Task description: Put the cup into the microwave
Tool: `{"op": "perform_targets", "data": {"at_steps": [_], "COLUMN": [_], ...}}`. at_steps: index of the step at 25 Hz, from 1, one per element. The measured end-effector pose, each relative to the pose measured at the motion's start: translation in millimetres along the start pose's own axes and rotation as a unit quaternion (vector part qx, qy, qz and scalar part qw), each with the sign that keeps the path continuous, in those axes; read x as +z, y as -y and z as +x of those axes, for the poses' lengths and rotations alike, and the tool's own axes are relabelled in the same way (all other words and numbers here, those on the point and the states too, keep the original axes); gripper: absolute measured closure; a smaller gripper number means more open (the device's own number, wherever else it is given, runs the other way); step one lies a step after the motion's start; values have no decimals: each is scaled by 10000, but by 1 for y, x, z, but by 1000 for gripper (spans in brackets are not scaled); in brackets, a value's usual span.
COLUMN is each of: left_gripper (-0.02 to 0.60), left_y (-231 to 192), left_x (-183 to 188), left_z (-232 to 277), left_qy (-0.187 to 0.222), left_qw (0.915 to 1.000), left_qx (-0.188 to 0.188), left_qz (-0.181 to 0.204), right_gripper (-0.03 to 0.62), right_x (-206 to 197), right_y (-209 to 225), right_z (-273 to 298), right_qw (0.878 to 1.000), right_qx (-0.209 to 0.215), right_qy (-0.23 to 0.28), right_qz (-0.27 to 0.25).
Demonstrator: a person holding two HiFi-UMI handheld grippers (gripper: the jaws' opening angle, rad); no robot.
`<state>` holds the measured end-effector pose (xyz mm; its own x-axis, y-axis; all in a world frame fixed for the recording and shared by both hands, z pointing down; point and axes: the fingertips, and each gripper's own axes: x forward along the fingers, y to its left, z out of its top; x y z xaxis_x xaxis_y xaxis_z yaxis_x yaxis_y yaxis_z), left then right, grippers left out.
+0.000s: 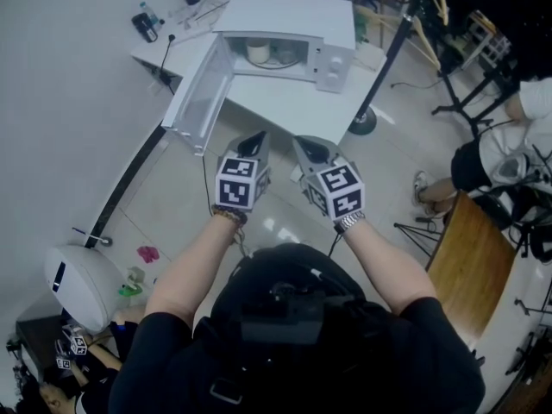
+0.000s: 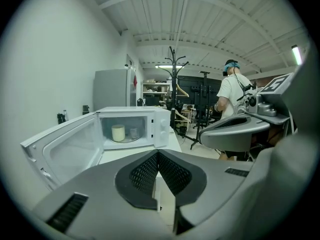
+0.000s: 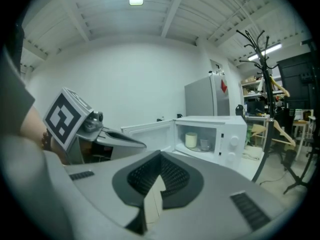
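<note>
Surface: white table (image 1: 293, 110) straight ahead of the left tongs (image 1: 255, 138) and the right tongs (image 1: 304, 143), with the microwave (image 1: 289, 24) sitting on it. It's a white box with its dials on the right-hand end.
Door: the microwave door (image 1: 200, 89) is swung wide open and sticks out ahead and to the left of the left tongs.
Cup: the cup (image 2: 118, 133) is already inside the microwave, upright on the turntable, well beyond the tips of both tongs. A small clear glass (image 2: 134, 133) stands just beside it on the dial side.
Room: plain white wall (image 1: 69, 102) off to the left of the left tongs and glossy pale floor (image 1: 172, 205) underneath. A grey fridge (image 2: 112, 88) and a black coat rack (image 2: 176, 84) are further back past the microwave, under a ribbed white ceiling (image 2: 200, 24).
Other person: someone in a white shirt (image 2: 234, 91) stands out beyond the right tongs, back turned.
Left hand pose: bare forearm stretched out in front of the chest, tongs aimed at the table and dipped a little — jaws pressed together, nothing between them.
Right hand pose: just beside the left one and not touching it, aimed the same way — jaws closed tight too, empty.
</note>
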<state>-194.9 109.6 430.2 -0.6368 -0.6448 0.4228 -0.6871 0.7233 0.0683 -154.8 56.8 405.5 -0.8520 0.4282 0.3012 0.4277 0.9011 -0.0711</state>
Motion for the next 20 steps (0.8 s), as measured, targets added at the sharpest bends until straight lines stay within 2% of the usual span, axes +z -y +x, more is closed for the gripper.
{"op": "perform_targets", "data": {"at_steps": [20], "left_gripper": [581], "left_y": [-11], "left_x": [-3], "left_z": [-9], "left_qy": [60], "left_qw": [9996], "left_qx": [-269], "left_qz": [52], "right_gripper": [594], "right_x": [4], "right_y": [-18], "right_z": [11], "right_qw": [9997], "right_qx": [-225], "right_qy": [-81], "right_qz": [-33]}}
